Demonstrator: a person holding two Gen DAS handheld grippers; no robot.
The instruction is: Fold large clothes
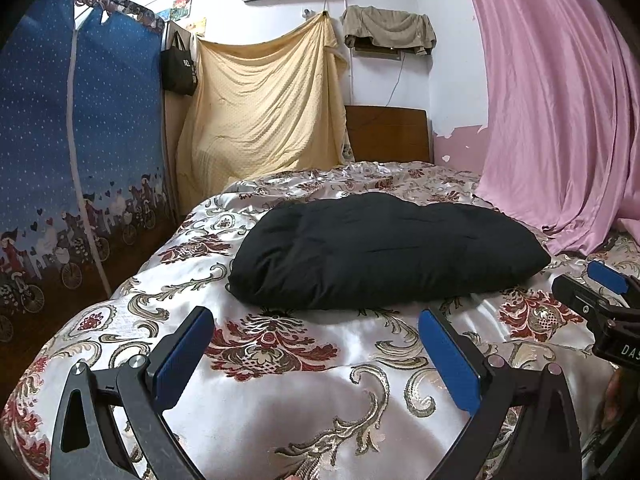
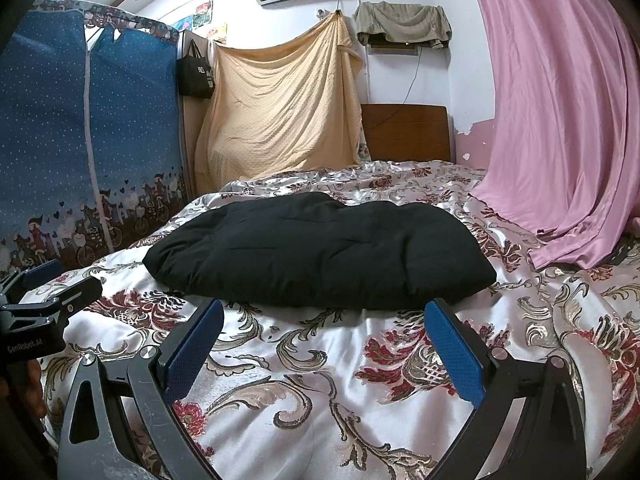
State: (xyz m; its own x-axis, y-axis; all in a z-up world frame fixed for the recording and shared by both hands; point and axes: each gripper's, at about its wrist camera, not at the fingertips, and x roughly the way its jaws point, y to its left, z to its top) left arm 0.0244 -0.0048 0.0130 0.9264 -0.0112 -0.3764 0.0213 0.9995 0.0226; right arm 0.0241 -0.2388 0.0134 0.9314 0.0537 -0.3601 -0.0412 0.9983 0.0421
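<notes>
A black padded garment (image 1: pixel 384 252) lies folded into a thick bundle on the floral satin bedspread (image 1: pixel 280 400); it also shows in the right wrist view (image 2: pixel 320 256). My left gripper (image 1: pixel 316 324) is open and empty, hovering just short of the bundle's near edge. My right gripper (image 2: pixel 324 316) is open and empty, its fingertips close to the bundle's front edge. The right gripper shows at the right edge of the left wrist view (image 1: pixel 600 300). The left gripper shows at the left edge of the right wrist view (image 2: pixel 44 304).
A blue fabric wardrobe (image 1: pixel 80 152) stands left of the bed. A yellow blanket (image 1: pixel 264 112) hangs at the back beside a wooden headboard (image 1: pixel 388 134). A pink curtain (image 1: pixel 560 100) drapes onto the bed's right side. A black bag (image 1: pixel 178 66) hangs by the wardrobe.
</notes>
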